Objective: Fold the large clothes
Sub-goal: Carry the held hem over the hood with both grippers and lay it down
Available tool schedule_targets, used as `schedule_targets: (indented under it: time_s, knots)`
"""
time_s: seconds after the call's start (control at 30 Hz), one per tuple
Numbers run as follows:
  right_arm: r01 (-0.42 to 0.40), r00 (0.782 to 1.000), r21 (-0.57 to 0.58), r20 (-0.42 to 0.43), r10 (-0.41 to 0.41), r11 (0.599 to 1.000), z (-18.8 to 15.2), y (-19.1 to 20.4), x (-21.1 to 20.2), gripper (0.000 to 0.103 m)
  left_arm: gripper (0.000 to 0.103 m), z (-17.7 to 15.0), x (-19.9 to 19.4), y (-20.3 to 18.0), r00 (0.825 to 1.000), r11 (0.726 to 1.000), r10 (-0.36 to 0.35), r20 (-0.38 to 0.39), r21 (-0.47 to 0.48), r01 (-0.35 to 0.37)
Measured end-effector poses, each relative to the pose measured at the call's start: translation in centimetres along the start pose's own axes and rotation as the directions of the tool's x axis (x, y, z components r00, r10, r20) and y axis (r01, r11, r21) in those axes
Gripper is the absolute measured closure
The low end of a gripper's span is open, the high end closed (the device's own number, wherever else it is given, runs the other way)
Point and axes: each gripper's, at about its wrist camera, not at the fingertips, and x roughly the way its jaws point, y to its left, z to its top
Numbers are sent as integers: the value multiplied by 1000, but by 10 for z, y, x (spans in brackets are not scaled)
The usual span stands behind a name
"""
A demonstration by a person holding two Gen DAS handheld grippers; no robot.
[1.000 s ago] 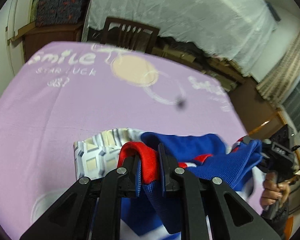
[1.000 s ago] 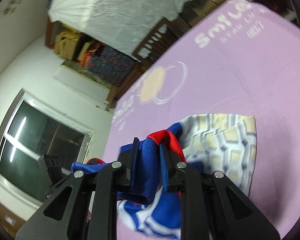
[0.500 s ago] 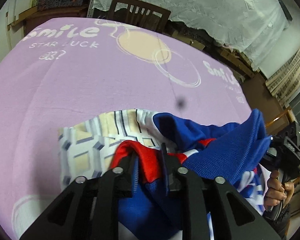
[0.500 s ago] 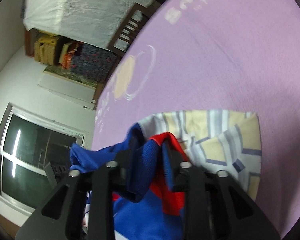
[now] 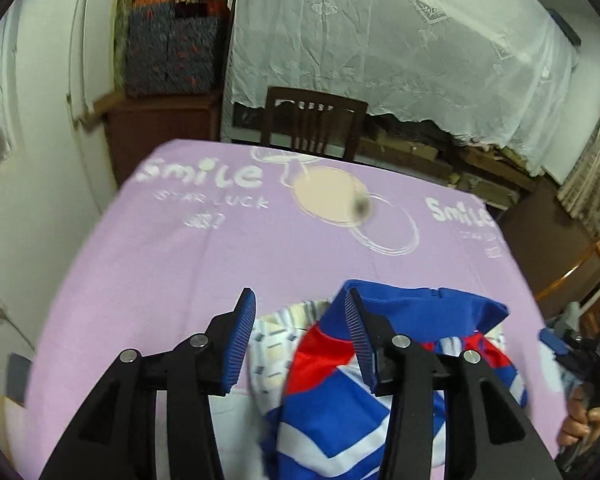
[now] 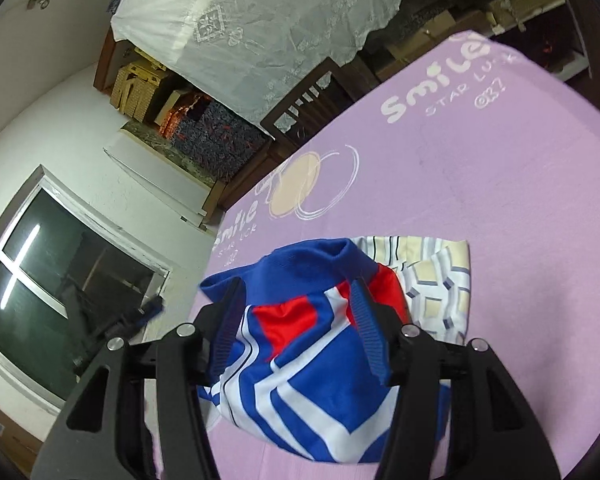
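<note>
The left gripper is seen with its jaws apart and nothing pinched; they've just been opening, and the blue, red and white jersey sits below and partly behind the right-hand finger rather than being clamped. To the right, the right gripper is spread too, jaws just opened further, with the jersey visible between the fingers but not squeezed by the pads, as far as can be told. The jersey is dropped in a folded bundle on the purple cloth covering the tabletop, lying partly on top of a checked garment.

What could go wrong: the top fold looks puffy, so it could spring open once left alone, and fabric could get snagged on a ribbed pad if a gripper is pulled away carelessly.

Count: two grippers, one jersey, one checked garment, one wooden chair behind the tabletop.
</note>
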Motion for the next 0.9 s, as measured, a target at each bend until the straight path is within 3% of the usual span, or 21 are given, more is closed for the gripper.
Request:
schedule_targets:
  time_s: [0.23,0.37,0.43,0.6,0.67,0.7,0.77,0.9]
  knots:
    - [173,984,-123,-26,-177,977,-3,-1,18,50,56,-21,43,-2,994,999,-37,-101,-11,36]
    - [197,976,-175,-53,-209,965,2,-7,47,50,56,-22,75,-3,988,997,-83,-127,-18,81]
    - [203,973,-213,-68,-221,956,5,-8,66,50,50,-21,87,-5,987,996,-89,-132,1,90]
    - [175,973,-265,-99,-208,948,15,-11,102,49,50,-25,119,-5,976,988,-148,-157,8,151]
    - [153,972,-271,-134,-195,950,18,-15,120,49,62,-29,129,-6,973,986,-159,-169,14,164]
    - [146,971,-274,-145,-191,951,17,-15,124,65,84,-31,133,-6,969,984,-173,-177,12,178]
    - [166,967,-283,-139,-212,944,16,-13,130,86,89,-32,134,-6,973,987,-160,-167,8,163]
    - [221,967,-313,-52,-249,924,19,8,119,90,95,-20,111,-6,990,993,-114,-81,-3,114]
